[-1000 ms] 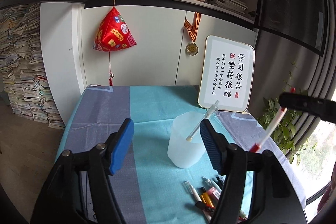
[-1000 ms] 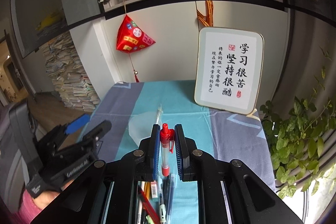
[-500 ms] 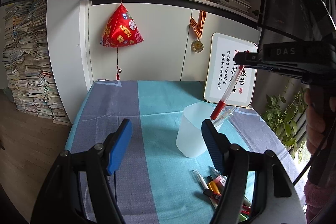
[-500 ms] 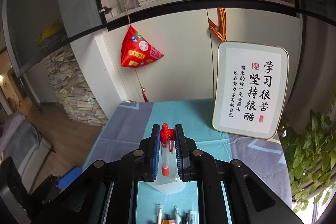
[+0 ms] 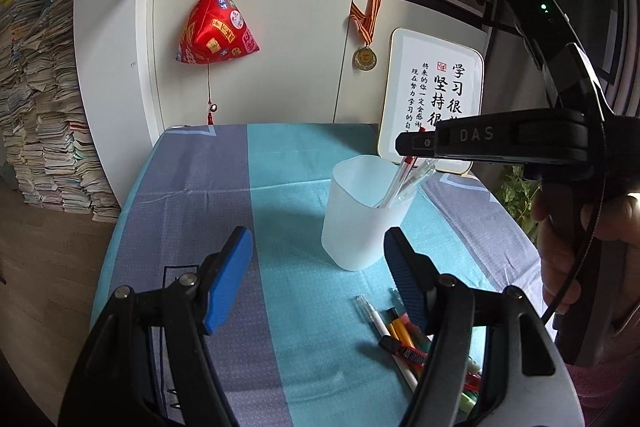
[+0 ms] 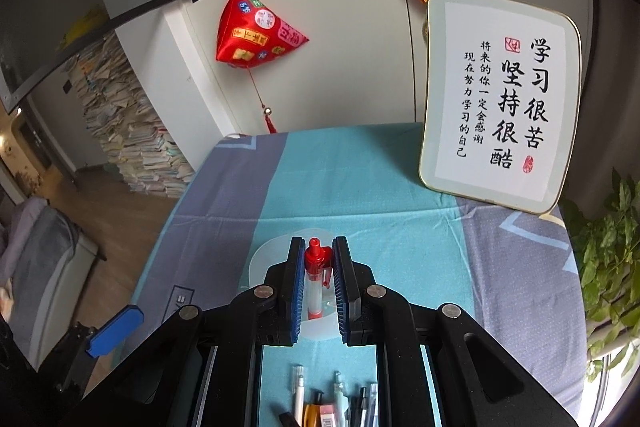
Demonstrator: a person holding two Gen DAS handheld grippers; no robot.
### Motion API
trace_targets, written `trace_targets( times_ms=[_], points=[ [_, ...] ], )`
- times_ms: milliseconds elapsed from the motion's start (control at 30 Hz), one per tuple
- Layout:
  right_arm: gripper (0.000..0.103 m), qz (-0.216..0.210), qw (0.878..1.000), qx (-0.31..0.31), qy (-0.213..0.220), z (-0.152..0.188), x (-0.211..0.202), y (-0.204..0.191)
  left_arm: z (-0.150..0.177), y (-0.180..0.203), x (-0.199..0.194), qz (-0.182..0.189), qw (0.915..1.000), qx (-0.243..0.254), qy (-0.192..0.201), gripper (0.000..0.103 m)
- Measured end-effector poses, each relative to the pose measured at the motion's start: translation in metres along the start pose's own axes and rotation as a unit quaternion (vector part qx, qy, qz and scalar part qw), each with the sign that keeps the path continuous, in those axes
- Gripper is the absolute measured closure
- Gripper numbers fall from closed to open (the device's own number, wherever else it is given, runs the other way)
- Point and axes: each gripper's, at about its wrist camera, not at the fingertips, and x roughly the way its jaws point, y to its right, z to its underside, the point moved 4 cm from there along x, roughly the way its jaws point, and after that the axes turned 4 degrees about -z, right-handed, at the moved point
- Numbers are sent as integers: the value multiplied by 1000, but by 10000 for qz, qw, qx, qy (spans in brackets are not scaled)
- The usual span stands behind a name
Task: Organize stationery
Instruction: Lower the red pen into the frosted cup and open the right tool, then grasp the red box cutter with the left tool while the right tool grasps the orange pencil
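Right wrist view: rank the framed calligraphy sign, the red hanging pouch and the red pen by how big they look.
1. Framed calligraphy sign, largest.
2. Red hanging pouch.
3. Red pen, smallest, though nearest the camera, clamped in the right gripper.

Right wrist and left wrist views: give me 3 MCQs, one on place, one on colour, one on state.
1. Where does the cup stand?
A. on the tablecloth
B. on the shelf
C. on the floor

2. What colour is the cap of the pen in the right tool?
A. green
B. red
C. yellow

3. How is the left tool?
A. shut on a pen
B. shut on the cup
C. open, holding nothing

Key: 1 A, it sits on the blue cloth; 2 B, red top shows between the pads; 3 C, its pads stand apart with nothing between them.
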Motion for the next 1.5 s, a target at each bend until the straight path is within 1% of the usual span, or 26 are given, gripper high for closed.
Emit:
trace_targets(
  times_ms=[167,367,433,500,567,633,667,733,800,867,1000,1167,1267,1433,1500],
  points=[
    [88,23,10000,20,-24,6,-1,1,8,2,1,48,9999,-9,-127,36],
    [88,336,9989,-339,-8,17,-15,-5,16,6,5,92,9994,-65,-333,36],
    [82,445,9979,-467,49,22,-24,-7,18,8,6,123,9991,-108,-393,36],
    [69,526,9970,-549,130,27,-34,-7,20,11,6,147,9988,-129,-446,37],
    [66,613,9961,-589,228,31,-45,-5,22,15,7,177,9985,-132,-508,37],
    [66,720,9949,-646,287,36,-54,-3,26,18,8,213,9979,-156,-588,38],
    [66,763,9944,-664,296,38,-58,-1,26,20,9,229,9976,-185,-631,39],
    [66,802,9942,-672,251,47,-63,5,30,22,11,258,9965,-237,-753,46],
    [66,803,9944,-669,127,59,-64,13,34,24,14,284,9951,-280,-905,55],
    [66,784,9949,-633,-68,75,-61,23,39,25,18,305,9936,-320,-1041,59],
    [66,632,9954,-521,-492,110,-50,39,48,31,27,333,9897,-410,-1327,60],
    [66,200,9952,-519,-810,143,-45,40,57,43,32,419,9855,-429,-1587,60],
    [66,211,9946,-520,-869,152,-45,41,63,52,37,416,9832,-367,-1741,60],
    [66,164,9957,-383,-832,154,-50,47,73,62,47,432,9781,-315,-2012,60],
    [66,117,9956,-422,-825,154,-52,45,73,63,48,447,9788,-375,-1964,61]
  ],
)
